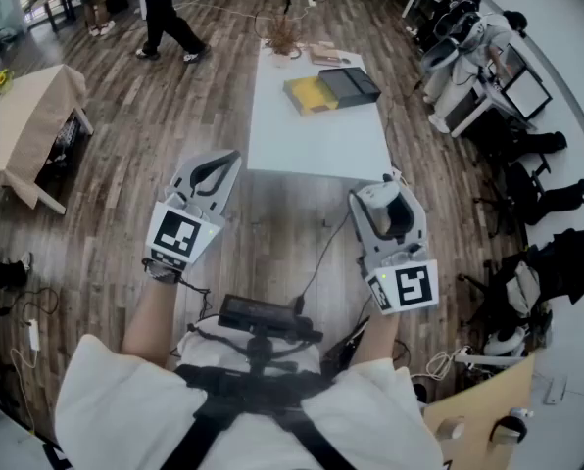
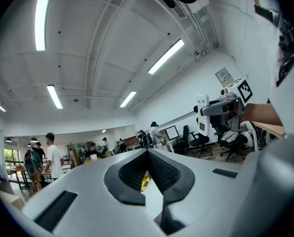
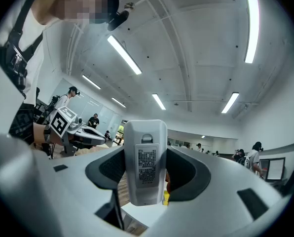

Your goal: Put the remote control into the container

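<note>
- The wood floor (image 1: 125, 125) fills most of the head view.
- A long white counter (image 1: 312, 145) stands in front of the person, past both grippers.
- A tan side table (image 1: 23, 116) stands off to the left, well away from the counter.
- Another person (image 1: 165, 8) in dark trousers is on the floor at the far left.
- The left gripper (image 1: 231, 160) is up in the air, just before the near edge of the counter. Its fingers (image 2: 132, 174) are pressed together at the tips, and nothing is between them.
- The right gripper (image 1: 385, 192) is up in the air too, near the right corner of the counter. Its fingers (image 3: 110, 169) stand wide and hold the remote from both sides.
- A yellow container (image 1: 310, 94) sits on the far part of the counter. A dark grey tray (image 1: 349, 84) lies right beside it, touching it.
- The remote control (image 3: 146, 162) is white. It sticks up between the right fingers with its label side facing the right gripper view. It is well apart from the yellow container.
</note>
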Demonstrator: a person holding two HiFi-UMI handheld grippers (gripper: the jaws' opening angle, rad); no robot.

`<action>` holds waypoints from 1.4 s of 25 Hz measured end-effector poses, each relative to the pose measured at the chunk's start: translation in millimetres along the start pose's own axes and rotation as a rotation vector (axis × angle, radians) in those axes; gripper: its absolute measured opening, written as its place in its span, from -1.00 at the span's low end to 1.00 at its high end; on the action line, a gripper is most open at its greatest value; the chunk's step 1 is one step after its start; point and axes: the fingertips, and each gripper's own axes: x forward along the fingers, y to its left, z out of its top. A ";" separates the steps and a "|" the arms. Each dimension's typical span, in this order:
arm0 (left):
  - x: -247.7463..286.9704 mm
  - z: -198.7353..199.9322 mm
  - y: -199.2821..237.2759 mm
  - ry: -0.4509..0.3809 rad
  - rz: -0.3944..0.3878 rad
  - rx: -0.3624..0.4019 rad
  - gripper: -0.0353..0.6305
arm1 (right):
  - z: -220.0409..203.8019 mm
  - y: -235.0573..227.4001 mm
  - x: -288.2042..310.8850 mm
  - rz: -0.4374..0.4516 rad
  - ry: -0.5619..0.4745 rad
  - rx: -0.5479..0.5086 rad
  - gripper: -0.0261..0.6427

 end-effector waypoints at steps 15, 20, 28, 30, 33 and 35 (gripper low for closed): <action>27.0 0.2 -21.0 0.002 0.031 -0.049 -0.86 | -20.2 -44.2 -17.2 0.005 -0.026 0.111 -0.17; 40.2 -5.5 -40.8 0.010 0.022 -0.034 -0.86 | -33.6 -56.1 -25.2 0.051 -0.027 0.133 -0.17; 53.5 -11.9 -53.1 0.036 0.072 -0.064 -0.86 | -49.3 -75.8 -32.0 0.076 -0.023 0.159 -0.17; 60.3 -13.2 -50.7 0.035 0.081 -0.081 -0.86 | -51.5 -81.8 -29.6 0.077 -0.020 0.151 -0.17; 74.6 -18.6 -49.4 0.049 0.071 -0.092 -0.86 | -57.9 -90.0 -21.9 0.074 -0.010 0.147 -0.17; 85.5 -22.5 -50.2 0.054 0.048 -0.074 -0.86 | -62.6 -95.1 -15.4 0.070 -0.005 0.144 -0.17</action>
